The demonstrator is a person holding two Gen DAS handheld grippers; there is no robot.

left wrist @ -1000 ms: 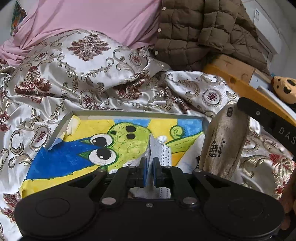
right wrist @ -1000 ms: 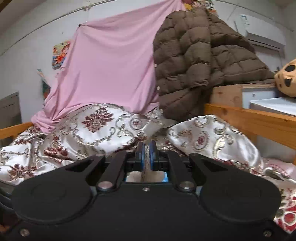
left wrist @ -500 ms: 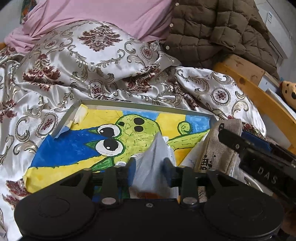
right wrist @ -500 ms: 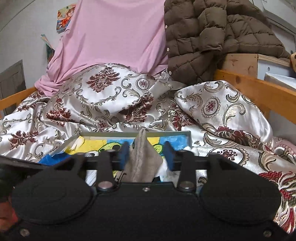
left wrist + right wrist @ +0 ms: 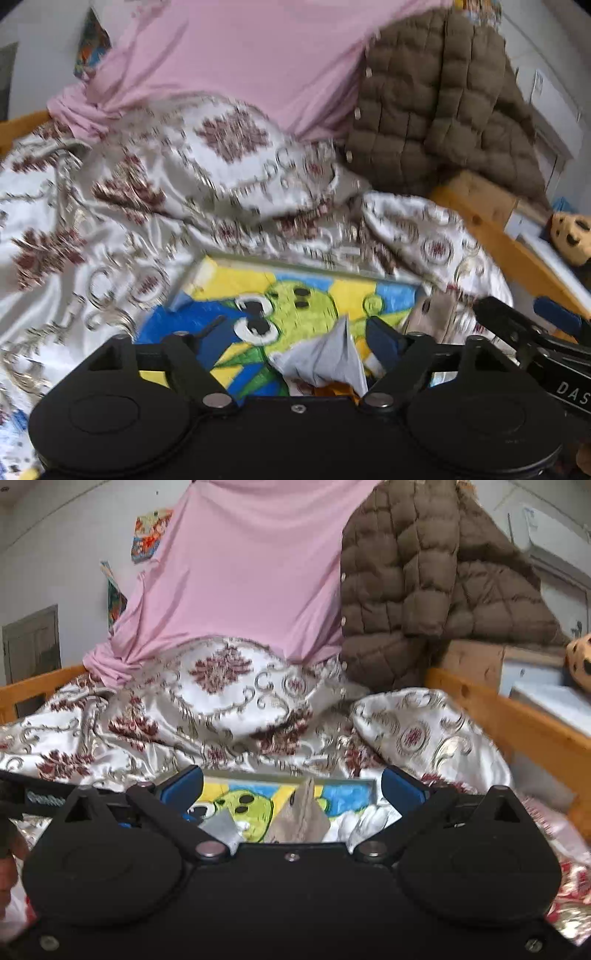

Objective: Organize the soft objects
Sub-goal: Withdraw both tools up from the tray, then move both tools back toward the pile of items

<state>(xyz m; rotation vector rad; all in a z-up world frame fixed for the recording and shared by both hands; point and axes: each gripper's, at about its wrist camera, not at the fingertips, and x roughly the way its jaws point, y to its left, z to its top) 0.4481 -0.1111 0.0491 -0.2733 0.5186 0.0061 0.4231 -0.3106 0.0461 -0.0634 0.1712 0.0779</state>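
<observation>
A bed covered by a crumpled silver quilt [image 5: 122, 206] with maroon and gold scrollwork. On the quilt, near the cameras, lies a painting [image 5: 229, 284] in a thin frame, showing a green cartoon creature with big eyes on blue and yellow.

Left wrist view, blurred: the left gripper [image 5: 295, 336] has just been opening and its jaws now stand wide. A grey cloth [image 5: 328, 354] sits peaked between them on the near part of the painting; the blue pad on the right is just beside the cloth and I cannot tell if it touches, while the left pad is clear of it. To the right, a beige cloth [image 5: 432, 317] sits at the painting's right edge, with the right gripper [image 5: 517, 314] beside it.

Right wrist view: the right gripper's jaws have also just been opening and stand very wide, both blue pads well apart from the beige cloth, which stands in a peak on the painting between them. The grey cloth lies just left of it, and a white crumpled cloth [image 5: 369, 821] just right.

At the far side, a pink sheet [image 5: 240, 576] hangs down to the quilt, with a brown quilted jacket [image 5: 424, 590] to its right. A wooden rail [image 5: 517, 716] runs along the right side
</observation>
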